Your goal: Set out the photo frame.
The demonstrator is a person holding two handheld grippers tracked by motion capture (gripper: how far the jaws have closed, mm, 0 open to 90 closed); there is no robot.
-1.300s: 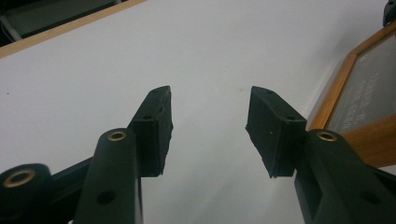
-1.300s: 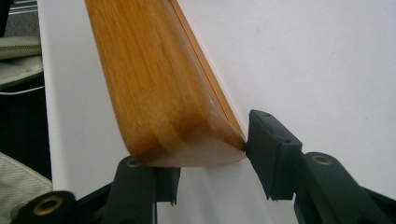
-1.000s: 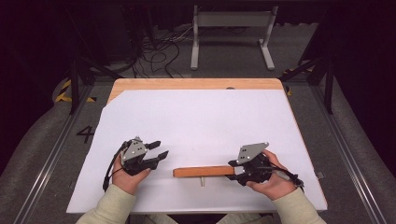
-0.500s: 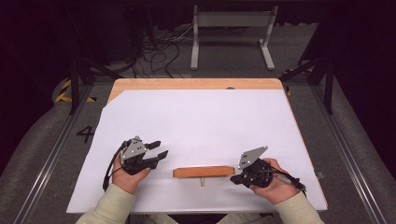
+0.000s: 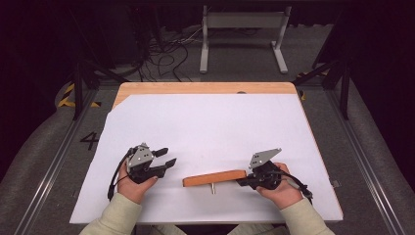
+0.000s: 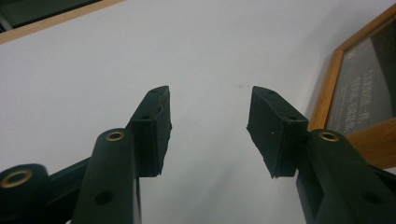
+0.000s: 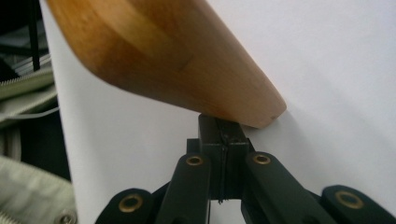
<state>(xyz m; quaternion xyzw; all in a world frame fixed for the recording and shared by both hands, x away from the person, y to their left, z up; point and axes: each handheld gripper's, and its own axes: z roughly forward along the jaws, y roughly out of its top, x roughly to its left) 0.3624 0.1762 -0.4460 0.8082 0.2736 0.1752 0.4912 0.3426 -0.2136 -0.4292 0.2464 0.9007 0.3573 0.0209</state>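
One wooden block [image 5: 215, 178] lay on the white sheet [image 5: 210, 132] near the desk's [image 5: 205, 88] front edge, a small metal pin [image 5: 213, 188] jutting from its near side. Two tools: left tool [image 5: 164, 156] off the block's left end, jaws apart, nothing between them. Right tool [image 5: 243, 182] at the block's right end; its own view showed the jaws pressed together just under the block [image 7: 173, 60]. Left gripper view caught a wood-framed plaque [image 6: 359, 93] at right. Sheet open beyond toward the far edge.
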